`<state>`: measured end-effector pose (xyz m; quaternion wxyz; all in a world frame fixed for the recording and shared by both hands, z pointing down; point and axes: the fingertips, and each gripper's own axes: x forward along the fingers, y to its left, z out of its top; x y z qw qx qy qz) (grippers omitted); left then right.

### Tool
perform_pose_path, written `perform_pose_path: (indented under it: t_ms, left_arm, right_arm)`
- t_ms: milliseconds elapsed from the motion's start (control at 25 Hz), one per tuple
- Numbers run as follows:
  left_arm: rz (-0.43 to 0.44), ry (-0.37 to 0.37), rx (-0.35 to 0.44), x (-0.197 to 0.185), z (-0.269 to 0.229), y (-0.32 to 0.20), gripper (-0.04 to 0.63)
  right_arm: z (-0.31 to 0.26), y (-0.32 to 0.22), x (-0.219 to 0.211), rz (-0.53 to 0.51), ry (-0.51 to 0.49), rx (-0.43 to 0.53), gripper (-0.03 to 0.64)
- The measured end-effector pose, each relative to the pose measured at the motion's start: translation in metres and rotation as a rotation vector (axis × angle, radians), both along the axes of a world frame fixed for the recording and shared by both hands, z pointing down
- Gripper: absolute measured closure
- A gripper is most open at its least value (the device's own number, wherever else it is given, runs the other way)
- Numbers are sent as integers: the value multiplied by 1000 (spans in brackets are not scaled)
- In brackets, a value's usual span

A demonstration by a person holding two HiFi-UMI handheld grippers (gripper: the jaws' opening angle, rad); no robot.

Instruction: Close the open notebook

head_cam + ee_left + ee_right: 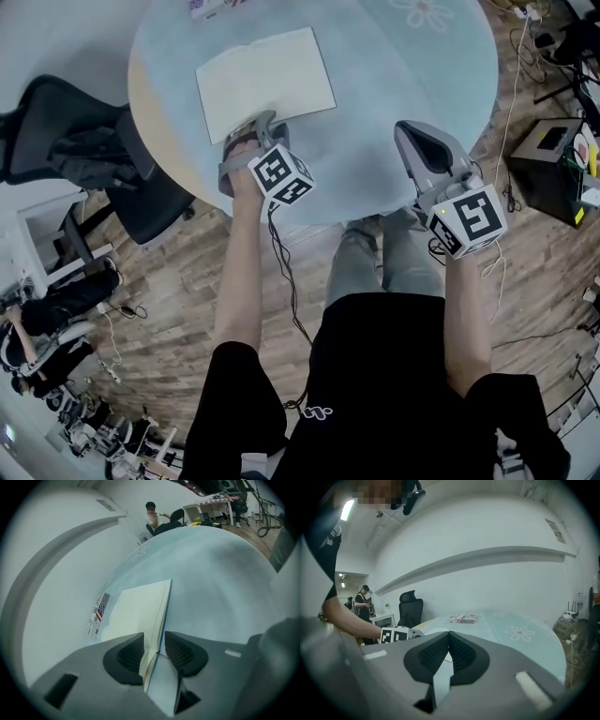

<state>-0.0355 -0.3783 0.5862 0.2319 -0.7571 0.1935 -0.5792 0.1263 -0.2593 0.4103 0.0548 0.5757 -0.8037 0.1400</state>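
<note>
The notebook (265, 80) lies flat on the round pale blue table (412, 75), showing as one cream rectangle. My left gripper (253, 129) points down at its near edge. In the left gripper view the notebook (140, 606) has a cream top and a thin blue edge underneath, and its near corner stands between the pads of the left gripper (153, 649), which are apart and not pressing on it. My right gripper (412, 133) hovers over the table's near right rim, away from the notebook. The right gripper (449, 637) has its pads together with nothing between them.
A small printed box (463, 618) lies at the table's far side beyond the notebook. A black office chair (94, 150) stands left of the table. A black case (553, 169) and cables sit on the wooden floor to the right. Other people are in the room's background.
</note>
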Motion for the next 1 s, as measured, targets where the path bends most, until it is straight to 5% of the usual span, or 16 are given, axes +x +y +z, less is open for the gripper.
perform_pose_path:
  t_ms: [600,1000]
  left_arm:
    - [117,-213,110,10,7,-2,480]
    - [-67,-113,165,8,8,3,557]
  right_arm:
    - [2,5,3,4,21,-10,604]
    - [1,12,-2,-25,45,-20,604]
